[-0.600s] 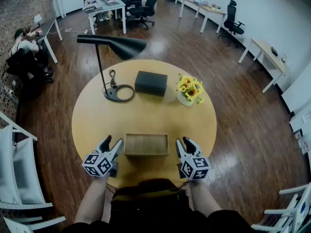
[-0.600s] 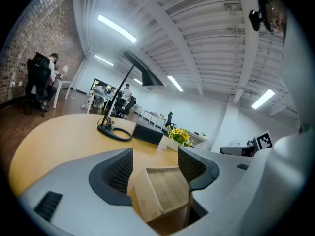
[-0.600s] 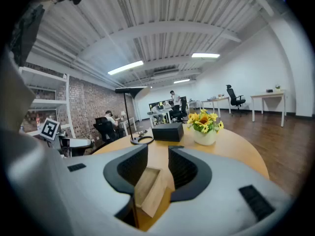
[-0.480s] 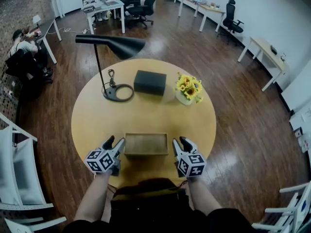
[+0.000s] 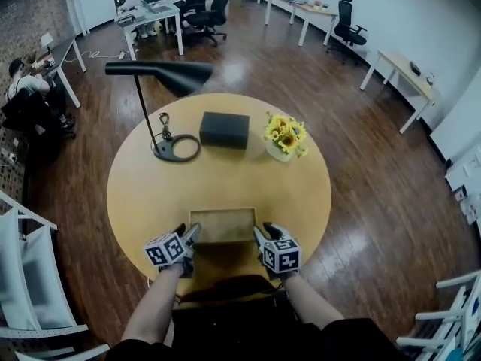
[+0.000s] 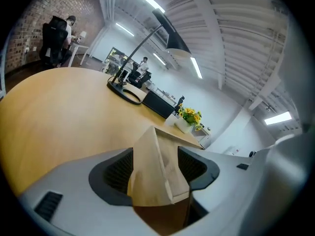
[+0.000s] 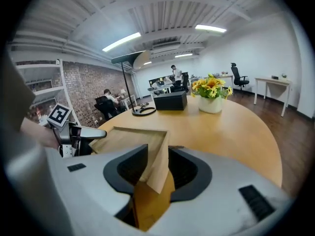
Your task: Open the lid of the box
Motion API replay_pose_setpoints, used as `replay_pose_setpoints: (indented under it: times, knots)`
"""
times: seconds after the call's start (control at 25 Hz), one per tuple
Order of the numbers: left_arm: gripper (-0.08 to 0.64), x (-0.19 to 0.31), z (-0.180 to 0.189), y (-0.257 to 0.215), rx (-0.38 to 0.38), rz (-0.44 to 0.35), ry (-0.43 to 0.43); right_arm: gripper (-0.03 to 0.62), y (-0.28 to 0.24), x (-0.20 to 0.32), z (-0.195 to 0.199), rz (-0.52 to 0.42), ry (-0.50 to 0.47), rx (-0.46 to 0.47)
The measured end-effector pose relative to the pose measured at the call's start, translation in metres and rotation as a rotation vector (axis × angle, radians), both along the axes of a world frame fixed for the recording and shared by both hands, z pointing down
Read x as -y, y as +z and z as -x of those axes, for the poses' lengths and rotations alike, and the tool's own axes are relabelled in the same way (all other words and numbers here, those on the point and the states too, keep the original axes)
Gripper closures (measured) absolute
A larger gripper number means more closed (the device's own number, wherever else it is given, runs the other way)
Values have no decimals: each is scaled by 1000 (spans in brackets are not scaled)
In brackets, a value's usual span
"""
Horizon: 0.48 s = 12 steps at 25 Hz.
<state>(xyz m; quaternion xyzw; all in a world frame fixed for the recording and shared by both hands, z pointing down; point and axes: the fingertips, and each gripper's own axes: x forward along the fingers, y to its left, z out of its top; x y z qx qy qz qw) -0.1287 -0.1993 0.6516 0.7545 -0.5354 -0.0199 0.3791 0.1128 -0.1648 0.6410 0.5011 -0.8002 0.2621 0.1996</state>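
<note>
A flat, light wooden box [image 5: 222, 226] lies near the front edge of the round yellow table [image 5: 135, 194], its lid down. My left gripper [image 5: 186, 234] is at the box's near left corner and my right gripper [image 5: 262, 234] at its near right corner. In the left gripper view, that corner of the box [image 6: 157, 171] sits between the dark pads [image 6: 117, 170] of the left gripper [image 6: 155, 154]. The right gripper view shows the other corner of the box [image 7: 130, 142] inside the right gripper [image 7: 157, 157]. Both stand open around the wood, with no visible squeeze.
Behind the box stand a black desk lamp [image 5: 159, 75] with a ring base [image 5: 176, 149], a dark closed case [image 5: 224, 129] and a pot of yellow flowers [image 5: 284, 137]. White chairs [image 5: 22, 277] stand at the left, and people sit at desks [image 5: 146, 13] far off.
Both grippers have moved inward and forward, from beside the box's short ends to its two near corners, which now lie between their jaws. The box has not moved.
</note>
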Motion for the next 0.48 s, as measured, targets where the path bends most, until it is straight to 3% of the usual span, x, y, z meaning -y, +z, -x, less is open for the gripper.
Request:
replay_pose_setpoints:
  times: [0.16,0.24,0.48]
  knots:
    - [315,0,-4,-2,-32,5,18,457,11,2,-3,43,23,34]
    - [374,1,-7,-7,-47,7,23,457,14,4,-1,59,30,58]
    - [396,0,-5,-6,-55,9,30,457,25,4,2,99,36,64]
